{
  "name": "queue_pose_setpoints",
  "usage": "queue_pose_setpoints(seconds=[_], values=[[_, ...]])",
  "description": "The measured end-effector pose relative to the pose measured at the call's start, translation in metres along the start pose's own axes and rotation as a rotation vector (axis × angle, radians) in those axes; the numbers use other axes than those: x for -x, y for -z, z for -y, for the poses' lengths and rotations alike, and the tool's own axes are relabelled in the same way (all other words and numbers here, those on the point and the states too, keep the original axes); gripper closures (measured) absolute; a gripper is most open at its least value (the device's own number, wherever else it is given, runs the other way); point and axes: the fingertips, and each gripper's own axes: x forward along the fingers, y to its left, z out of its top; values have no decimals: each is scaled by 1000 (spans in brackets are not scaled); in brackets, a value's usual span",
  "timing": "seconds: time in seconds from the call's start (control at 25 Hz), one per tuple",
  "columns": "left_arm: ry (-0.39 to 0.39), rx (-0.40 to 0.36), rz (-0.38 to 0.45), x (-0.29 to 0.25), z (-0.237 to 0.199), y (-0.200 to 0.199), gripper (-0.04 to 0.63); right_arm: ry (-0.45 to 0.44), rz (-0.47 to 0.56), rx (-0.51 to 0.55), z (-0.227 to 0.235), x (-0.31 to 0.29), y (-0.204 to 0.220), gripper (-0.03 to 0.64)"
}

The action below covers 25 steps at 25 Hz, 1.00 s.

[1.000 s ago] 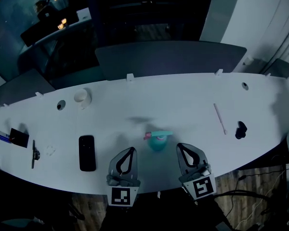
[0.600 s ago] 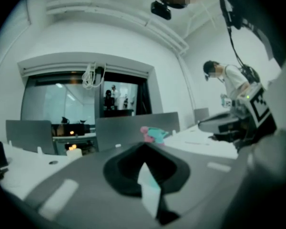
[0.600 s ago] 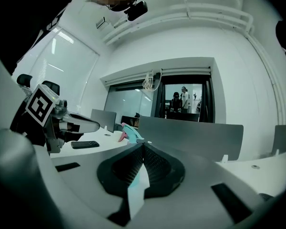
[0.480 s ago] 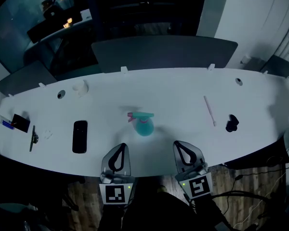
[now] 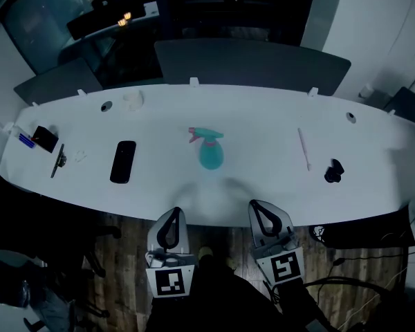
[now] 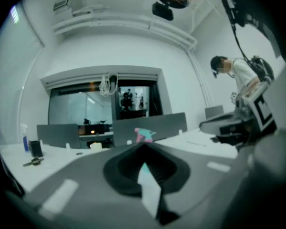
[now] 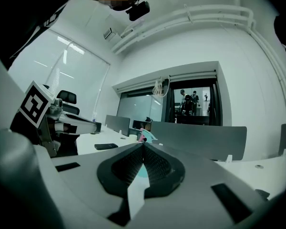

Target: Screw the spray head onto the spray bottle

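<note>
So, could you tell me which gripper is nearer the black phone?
Left. The left gripper hangs off the table edge just right of the phone; the right gripper is farther right.

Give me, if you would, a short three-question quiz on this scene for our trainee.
1. True or false: the spray bottle sits on the white table, touched by neither gripper.
2. In the head view, what lies nearest on the bottle's left? A) a black phone B) a laptop C) a plate
3. Are the fingers of the left gripper and the right gripper open or shut?
Key: 1 true; 2 A; 3 shut, both empty.
</note>
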Motion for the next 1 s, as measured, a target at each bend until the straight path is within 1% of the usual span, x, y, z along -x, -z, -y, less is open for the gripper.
queue_pose_setpoints(seconds=[0.2,0.4,0.56,0.64,0.76,1.0], values=[[-10,-14,4,16,-2,-3,592,-26,18,8,-17,6,-9,611],[0,10,40,21,-5,-12,592,-26,24,17,-26,12,-16,611],[21,20,111,23,-2,-26,592,-4,27,30,-27,15,-22,611],[36,3,137,24,3,-31,592,8,29,41,-26,17,-25,611],[67,-20,154,24,11,-36,592,27,40,61,-26,19,-32,611],[93,-12,166,24,11,-39,592,46,40,75,-29,24,-38,611]])
